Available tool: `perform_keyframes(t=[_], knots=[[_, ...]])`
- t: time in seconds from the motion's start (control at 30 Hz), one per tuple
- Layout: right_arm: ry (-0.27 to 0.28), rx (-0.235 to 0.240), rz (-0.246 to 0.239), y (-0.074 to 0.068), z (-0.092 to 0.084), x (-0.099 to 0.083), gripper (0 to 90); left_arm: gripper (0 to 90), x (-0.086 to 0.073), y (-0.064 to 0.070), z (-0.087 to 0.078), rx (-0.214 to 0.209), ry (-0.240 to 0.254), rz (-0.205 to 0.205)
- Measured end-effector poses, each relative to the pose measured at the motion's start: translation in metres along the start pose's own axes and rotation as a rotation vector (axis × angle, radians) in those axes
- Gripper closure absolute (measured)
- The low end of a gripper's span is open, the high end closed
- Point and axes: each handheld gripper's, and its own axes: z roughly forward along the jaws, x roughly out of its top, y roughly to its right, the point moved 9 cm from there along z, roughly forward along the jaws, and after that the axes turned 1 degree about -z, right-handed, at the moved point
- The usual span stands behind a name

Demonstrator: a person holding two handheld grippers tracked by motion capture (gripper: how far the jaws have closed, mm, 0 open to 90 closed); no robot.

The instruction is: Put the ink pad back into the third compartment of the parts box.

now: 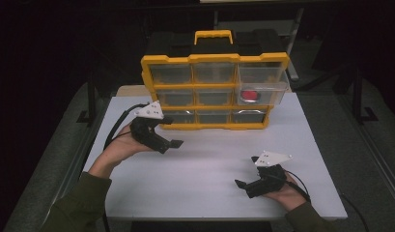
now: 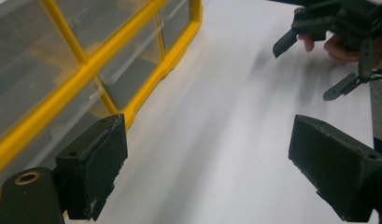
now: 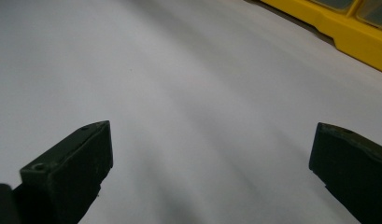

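A yellow-framed organizer [image 1: 214,92] with clear drawers stands upright at the back of the white table [image 1: 204,188]. Its middle right drawer [image 1: 275,89] is pulled out and holds a red object [image 1: 249,95]. My left gripper [image 1: 172,133] hovers open just in front of the organizer's lower left corner, nothing between its jaws. The left gripper view has the left gripper [image 2: 207,154] beside the organizer's yellow frame [image 2: 146,79]. My right gripper [image 1: 246,172] is open and empty near the front right of the table; its own view has the right gripper [image 3: 207,154] over bare tabletop.
The right gripper [image 2: 310,65] and the hand holding it appear far off in the left gripper view. A corner of the yellow organizer [image 3: 347,28] edges the right gripper view. Dark floor and metal frames surround the table.
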Motion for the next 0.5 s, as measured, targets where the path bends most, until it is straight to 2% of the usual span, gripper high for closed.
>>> perform_keyframes(t=[0.27, 0.5], knots=[[-0.001, 0.000, 0.001, 0.000, 0.000, 0.000, 0.0, 6.9, -0.030, 0.003, -0.001, 0.036, 0.013, -0.010], [0.000, -0.001, -0.001, 0.000, 0.000, 0.000, 0.0, 2.6, -0.065, 0.008, 0.002, 0.067, 0.009, -0.034]])
